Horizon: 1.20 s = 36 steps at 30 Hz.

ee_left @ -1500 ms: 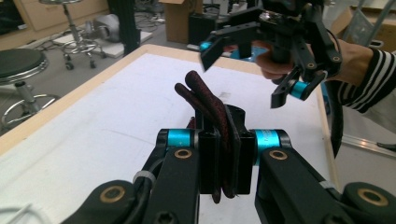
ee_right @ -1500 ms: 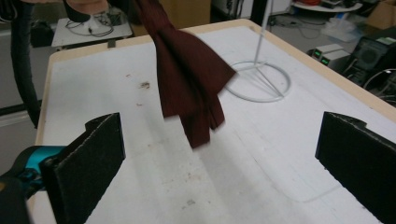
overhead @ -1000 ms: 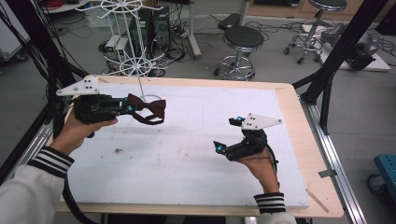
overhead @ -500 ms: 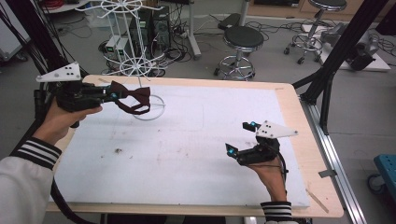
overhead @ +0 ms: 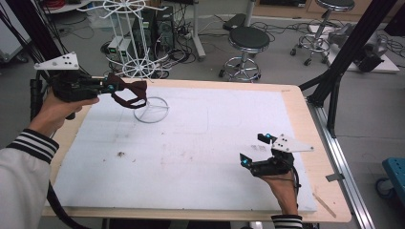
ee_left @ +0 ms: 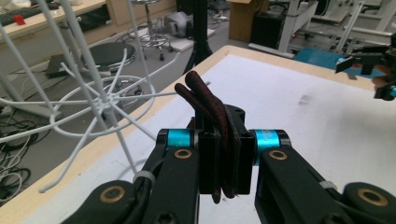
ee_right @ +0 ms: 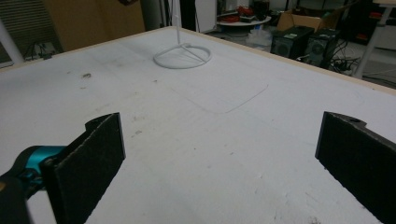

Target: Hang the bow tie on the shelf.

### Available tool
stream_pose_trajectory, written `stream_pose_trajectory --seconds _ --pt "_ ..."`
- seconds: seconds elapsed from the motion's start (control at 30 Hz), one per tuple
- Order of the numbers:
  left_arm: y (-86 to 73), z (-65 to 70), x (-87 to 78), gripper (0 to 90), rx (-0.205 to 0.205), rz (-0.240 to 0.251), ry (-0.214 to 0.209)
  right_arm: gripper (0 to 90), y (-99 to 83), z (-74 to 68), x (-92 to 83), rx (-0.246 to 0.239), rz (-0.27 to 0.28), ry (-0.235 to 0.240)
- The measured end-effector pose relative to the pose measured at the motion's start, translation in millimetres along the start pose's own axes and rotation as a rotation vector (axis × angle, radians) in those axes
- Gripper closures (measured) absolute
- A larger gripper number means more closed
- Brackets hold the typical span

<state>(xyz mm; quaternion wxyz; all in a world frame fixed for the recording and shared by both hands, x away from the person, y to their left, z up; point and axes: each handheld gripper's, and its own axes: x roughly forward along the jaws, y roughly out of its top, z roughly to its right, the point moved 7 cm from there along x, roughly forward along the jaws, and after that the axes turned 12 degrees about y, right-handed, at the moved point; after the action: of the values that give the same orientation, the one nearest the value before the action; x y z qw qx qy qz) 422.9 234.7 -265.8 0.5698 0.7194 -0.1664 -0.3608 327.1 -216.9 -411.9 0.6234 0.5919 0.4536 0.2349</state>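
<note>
White-topped counter (overhead: 200, 157) in a lab, wire rack (overhead: 131, 45) standing at its far edge.
Left tongs (overhead: 113, 88) are clamping a dark red bow tie (overhead: 133, 93) beside the rack; right tongs (overhead: 252, 149) are hovering wide, holding nothing.

The wire rack (overhead: 136, 52) stands at the counter's (overhead: 296, 100) far left edge. The bow tie (overhead: 128, 92) hangs just beside the rack; the right tongs (overhead: 253, 149) sit well right, nearer the person.
</note>
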Motion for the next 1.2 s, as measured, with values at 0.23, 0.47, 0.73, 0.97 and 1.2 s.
stream_pose_trajectory --seconds 0.23,0.47,0.73,0.97,1.2 --pt "3.5 -10.1 7.2 84.3 0.006 -0.034 0.013 0.7 -9.6 1.1 -3.5 0.006 0.020 -0.017" --pt "4.9 -13.4 18.1 84.3 0.010 -0.057 0.014 0.7 -15.2 3.7 -6.6 0.001 0.066 -0.047" --pt "4.5 -15.2 27.9 84.3 0.021 -0.086 0.018 0.7 -16.8 2.6 -8.7 -0.031 0.137 -0.073" --pt "5.6 -16.7 34.3 84.3 0.019 -0.107 0.034 0.7 -20.6 1.2 -8.2 -0.063 0.217 -0.083" --pt "3.4 -19.0 41.1 84.1 0.009 -0.126 0.053 0.7 -28.8 3.2 -3.1 -0.070 0.226 -0.106"
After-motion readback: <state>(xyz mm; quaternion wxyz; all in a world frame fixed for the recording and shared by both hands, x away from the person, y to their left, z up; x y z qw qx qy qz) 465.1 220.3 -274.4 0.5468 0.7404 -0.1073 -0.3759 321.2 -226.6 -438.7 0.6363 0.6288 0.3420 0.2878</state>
